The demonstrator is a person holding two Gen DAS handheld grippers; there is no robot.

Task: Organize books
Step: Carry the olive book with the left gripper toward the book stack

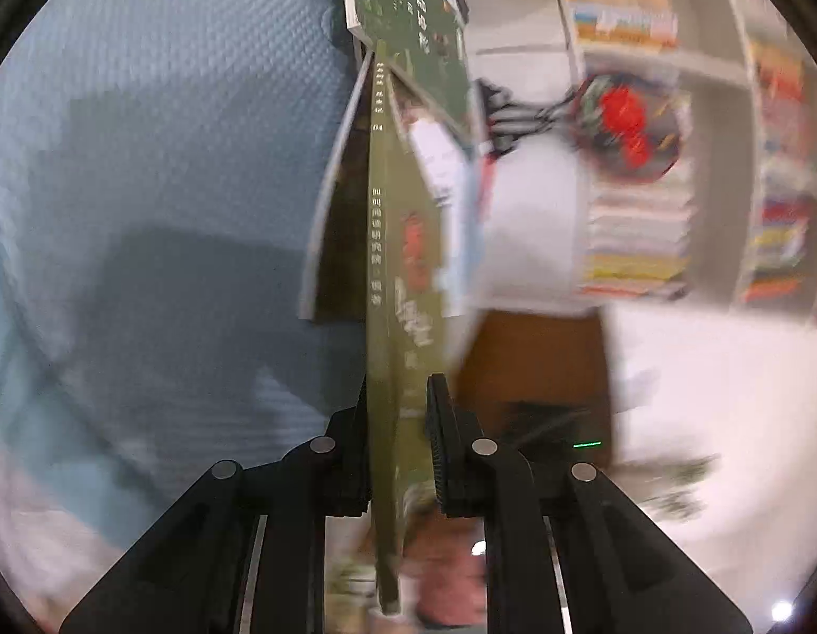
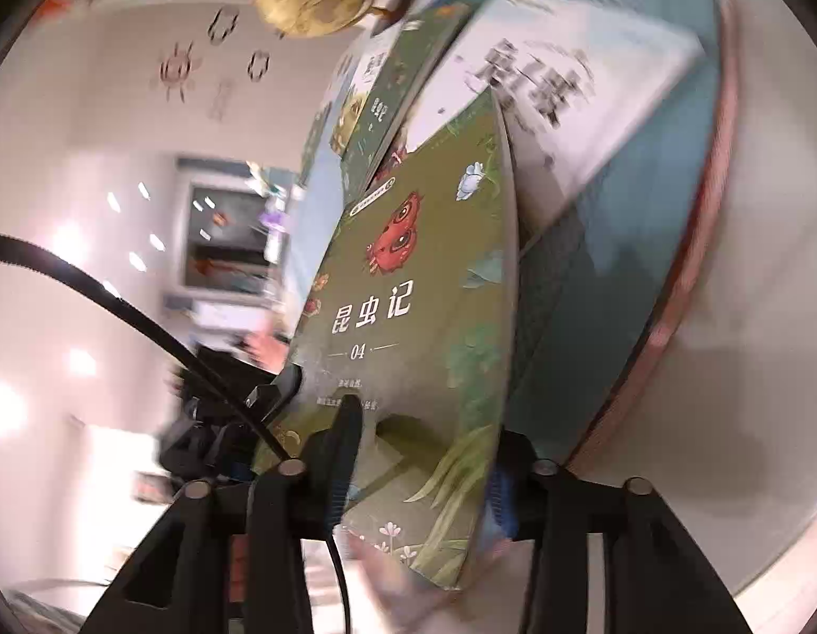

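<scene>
Olive-green paperback book (image 1: 379,274) is standing edge-on between the left gripper (image 1: 397,422) fingers, which are clamping its spine, long axis running straight ahead. From the right wrist, its cover (image 2: 408,317) is facing the camera, the right gripper (image 2: 424,454) fingers pinching its lower edge.

On the olive-green book (image 2: 408,317) in front of me I read the title 昆虫记 in white, with the number 04 beneath it. Its spine (image 1: 377,211) also carries 04, though the other characters there are too small. The large dark characters on the white book (image 2: 540,79) behind are too blurred to read.
</scene>
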